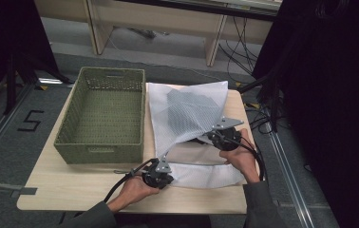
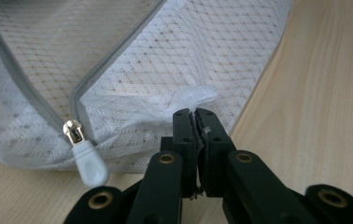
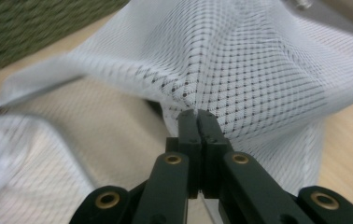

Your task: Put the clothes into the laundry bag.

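A white mesh laundry bag (image 1: 187, 114) with a grey zip lies on the wooden table (image 1: 73, 185), to the right of a green woven basket (image 1: 99, 152). Something dark grey (image 1: 189, 105) shows through the mesh. My left gripper (image 1: 161, 160) is shut on a fold at the bag's near lower edge (image 2: 194, 113), close to the grey zip pull (image 2: 83, 151). At the bag's right side, my right gripper (image 1: 208, 137) is shut on the upper mesh layer (image 3: 196, 114) and holds it raised off the table like a tent. The bag's mouth gapes between the two grips.
The basket has nothing in it; its corner shows blurred in the right gripper view (image 3: 34, 23). Bare table lies in front of the basket. Black stands and cables stand on the floor to the left and right, and pale furniture legs behind.
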